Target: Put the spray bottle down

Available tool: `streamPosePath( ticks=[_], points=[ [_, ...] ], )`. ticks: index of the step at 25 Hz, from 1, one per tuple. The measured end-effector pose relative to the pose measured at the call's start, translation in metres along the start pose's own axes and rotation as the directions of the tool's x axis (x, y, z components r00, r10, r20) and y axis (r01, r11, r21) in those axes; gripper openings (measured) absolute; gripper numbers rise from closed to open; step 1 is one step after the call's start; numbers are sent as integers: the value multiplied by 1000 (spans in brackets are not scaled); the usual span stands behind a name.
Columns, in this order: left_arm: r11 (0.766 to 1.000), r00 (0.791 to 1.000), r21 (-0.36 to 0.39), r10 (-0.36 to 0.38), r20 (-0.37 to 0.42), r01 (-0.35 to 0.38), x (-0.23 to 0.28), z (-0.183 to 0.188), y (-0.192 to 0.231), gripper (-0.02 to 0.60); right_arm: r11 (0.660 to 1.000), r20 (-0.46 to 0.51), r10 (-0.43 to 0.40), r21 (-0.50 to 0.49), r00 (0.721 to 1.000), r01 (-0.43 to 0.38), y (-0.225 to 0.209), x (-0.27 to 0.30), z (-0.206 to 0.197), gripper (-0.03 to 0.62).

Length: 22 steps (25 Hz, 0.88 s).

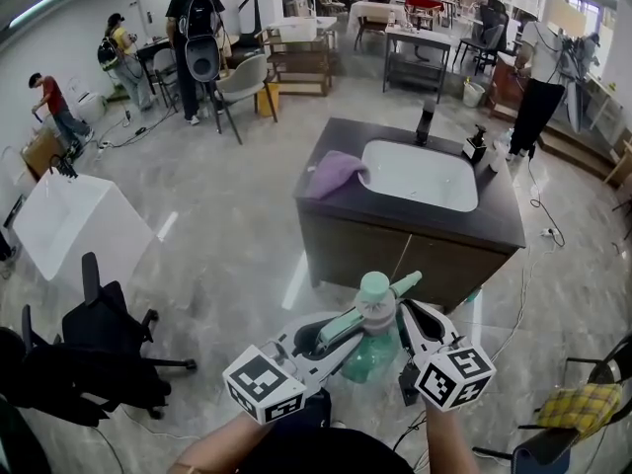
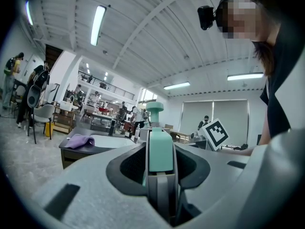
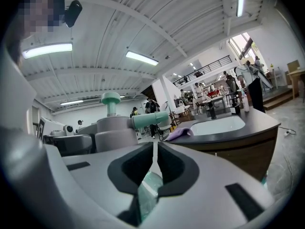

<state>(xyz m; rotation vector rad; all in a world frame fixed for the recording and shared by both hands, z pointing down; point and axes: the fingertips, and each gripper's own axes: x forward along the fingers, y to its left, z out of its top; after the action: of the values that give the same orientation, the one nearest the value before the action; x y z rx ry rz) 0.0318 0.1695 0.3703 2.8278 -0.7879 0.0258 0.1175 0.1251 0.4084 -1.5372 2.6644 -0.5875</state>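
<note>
The spray bottle [image 1: 369, 358] has a clear green body and a mint head [image 1: 375, 299], and hangs in the air close to my body. In the left gripper view, my left gripper [image 2: 160, 144] is shut on the bottle's mint trigger [image 2: 160, 151], with the bottle's top knob [image 2: 154, 109] just beyond. In the head view the left gripper [image 1: 346, 327] sits to the left of the bottle. My right gripper [image 1: 403, 314] is beside the head on the right. In the right gripper view, the right gripper [image 3: 155, 149] shows only a thin slit. The green body [image 3: 147, 191] shows through it below.
Ahead stands a dark sink cabinet [image 1: 499, 223] with a white basin [image 1: 420, 174], a purple cloth [image 1: 334, 173], a faucet [image 1: 425, 121] and a soap dispenser [image 1: 476, 144]. A black office chair [image 1: 99, 329] and a white table [image 1: 74, 220] are at left. People stand at the back.
</note>
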Motion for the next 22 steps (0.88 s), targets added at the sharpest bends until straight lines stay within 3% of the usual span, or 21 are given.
streamPosePath(
  ticks=[22],
  points=[
    [1000, 1000, -2, -26, -7, 26, 40, 28, 94, 117, 1000, -22, -12, -7, 1000, 12, -31, 97, 33, 9]
  ],
)
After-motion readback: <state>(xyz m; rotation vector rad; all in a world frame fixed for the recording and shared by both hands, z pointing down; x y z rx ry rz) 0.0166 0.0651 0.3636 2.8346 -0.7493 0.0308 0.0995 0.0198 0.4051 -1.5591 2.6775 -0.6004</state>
